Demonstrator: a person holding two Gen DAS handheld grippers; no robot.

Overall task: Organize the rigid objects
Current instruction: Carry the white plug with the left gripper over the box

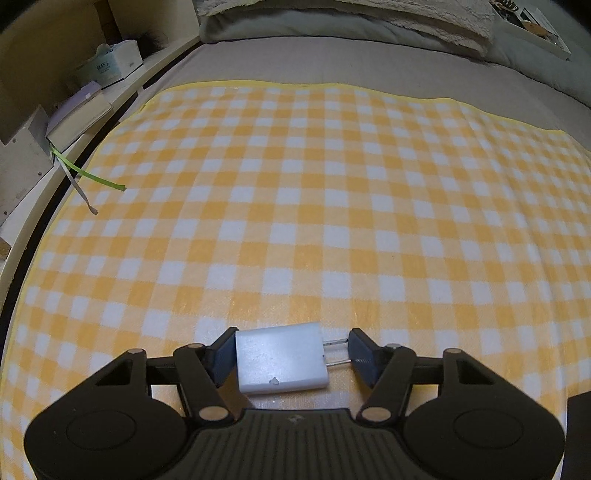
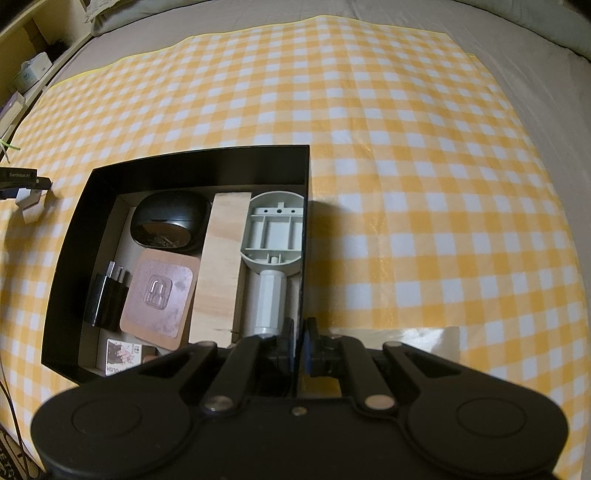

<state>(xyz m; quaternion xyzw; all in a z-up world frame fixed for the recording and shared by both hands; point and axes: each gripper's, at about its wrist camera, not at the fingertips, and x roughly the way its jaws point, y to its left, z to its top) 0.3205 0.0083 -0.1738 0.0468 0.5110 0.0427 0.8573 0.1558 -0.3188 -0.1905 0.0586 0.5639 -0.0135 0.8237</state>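
A white charger plug lies flat on the yellow checked cloth, its two prongs pointing right. My left gripper spans it lengthwise, one pad against the plug's left end and the other against the prong tips. In the right wrist view the same plug shows at the far left under the left gripper. A black box holds a black oval case, a wooden block, a grey plastic handle, a brown square pad and a black charger. My right gripper is shut on the box's right wall.
A shelf along the left carries a tissue box and books, with a green strip hanging over the cloth. Pillows lie at the far end of the grey bed. A pale sheet lies right of the box.
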